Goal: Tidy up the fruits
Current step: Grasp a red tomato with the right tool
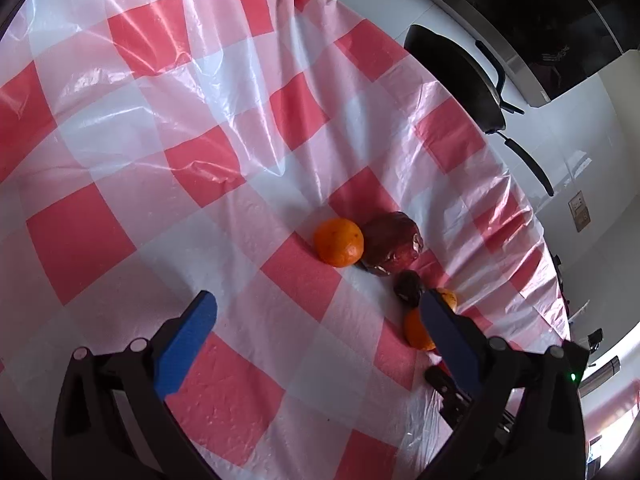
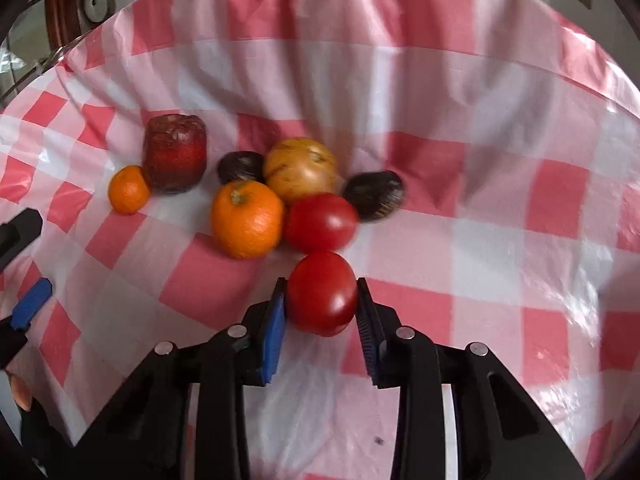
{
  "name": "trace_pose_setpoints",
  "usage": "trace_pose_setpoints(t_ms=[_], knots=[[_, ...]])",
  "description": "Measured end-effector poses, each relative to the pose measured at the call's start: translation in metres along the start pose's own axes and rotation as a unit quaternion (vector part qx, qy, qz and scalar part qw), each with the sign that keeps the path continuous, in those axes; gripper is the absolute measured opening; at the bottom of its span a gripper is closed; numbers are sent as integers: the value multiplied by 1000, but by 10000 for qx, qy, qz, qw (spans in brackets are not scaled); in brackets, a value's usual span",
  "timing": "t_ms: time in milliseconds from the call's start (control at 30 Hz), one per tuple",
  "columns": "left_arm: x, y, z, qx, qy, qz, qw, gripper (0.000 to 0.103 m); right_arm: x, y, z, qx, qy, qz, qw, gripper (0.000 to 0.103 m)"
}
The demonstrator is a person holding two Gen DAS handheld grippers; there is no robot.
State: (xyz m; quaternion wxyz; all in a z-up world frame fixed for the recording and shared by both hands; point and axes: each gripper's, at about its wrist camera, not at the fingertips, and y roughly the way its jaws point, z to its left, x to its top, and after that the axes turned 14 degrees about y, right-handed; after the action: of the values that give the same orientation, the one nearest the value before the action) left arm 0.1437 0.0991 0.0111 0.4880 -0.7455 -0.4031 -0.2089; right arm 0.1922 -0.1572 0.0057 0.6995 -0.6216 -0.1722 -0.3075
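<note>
In the right wrist view, the right gripper [image 2: 321, 300] sits at lower centre, its blue pads pinching a red tomato [image 2: 322, 294] from both sides, just above the red-and-white checked cloth [image 2: 480, 240] that covers the bench. Directly above it in the frame lies a second red tomato [image 2: 320, 222], touching a large orange [image 2: 247, 219] to its left. Behind those two sits a yellowish-brown round fruit [image 2: 301, 169], with a dark wrinkled fruit [image 2: 374, 195] on its right and another dark fruit [image 2: 240, 167] on its left. Further left stands a dark red pomegranate [image 2: 175, 153], with a small orange [image 2: 129, 189] touching its lower left side. At the left edge of this view, a blue pad of the other gripper shows.

In the left wrist view, the left gripper [image 1: 316, 320] is at the bottom with its blue fingers [image 1: 188, 344] spread wide and nothing between them. An orange and the pomegranate lie side by side right of centre. A black pan [image 1: 460, 76] rests on the white surface at upper right, beyond the cloth's edge.
</note>
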Motion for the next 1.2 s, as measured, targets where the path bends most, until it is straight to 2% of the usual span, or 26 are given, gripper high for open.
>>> trace_pose_setpoints(t_ms=[100, 200, 267, 367, 433, 533, 633, 700, 800, 900, 1000, 1100, 1200], knots=[[-1, -2, -2, -27, 102, 10, 9999, 101, -1, -12, -32, 215, 717, -165, 9971, 33], [-3, -1, -12, -118, 414, 101, 9990, 101, 0, -20, -82, 418, 1739, -404, 9830, 33], [-5, 2, -29, -190, 906, 197, 9955, 101, 1, -22, -107, 426, 2227, -533, 9725, 33], [-14, 2, -56, -212, 1622, 261, 9862, 101, -2, -18, -122, 572, 2607, -544, 9622, 33], [-21, 4, -72, -324, 2038, 391, 9777, 101, -2, -18, -123, 595, 2655, -539, 9608, 33], [-28, 9, -87, -407, 2314, 542, 9705, 101, -3, -15, -124, 617, 2714, -518, 9591, 33], [-26, 23, -94, -522, 2238, 788, 9700, 101, -3, -14, -124, 615, 2743, -490, 9584, 33], [-23, 34, -100, -453, 2197, 881, 9705, 101, -2, -16, -126, 633, 2747, -482, 9582, 33], [-21, 55, -114, -187, 2410, 1103, 9641, 101, -3, -19, -129, 630, 2755, -460, 9581, 33], [-19, 69, -124, 31, 2655, 1204, 9566, 90, -2, -16, -127, 635, 2734, -416, 9589, 33], [-15, 82, -130, 43, 2803, 1322, 9508, 85, -1, -14, -125, 624, 2713, -369, 9598, 33], [-11, 90, -134, 45, 2908, 1306, 9478, 84, -1, -13, -124, 612, 2701, -362, 9602, 34], [-10, 101, -143, 100, 3178, 1361, 9383, 83, -1, -13, -123, 606, 2695, -360, 9604, 34]])
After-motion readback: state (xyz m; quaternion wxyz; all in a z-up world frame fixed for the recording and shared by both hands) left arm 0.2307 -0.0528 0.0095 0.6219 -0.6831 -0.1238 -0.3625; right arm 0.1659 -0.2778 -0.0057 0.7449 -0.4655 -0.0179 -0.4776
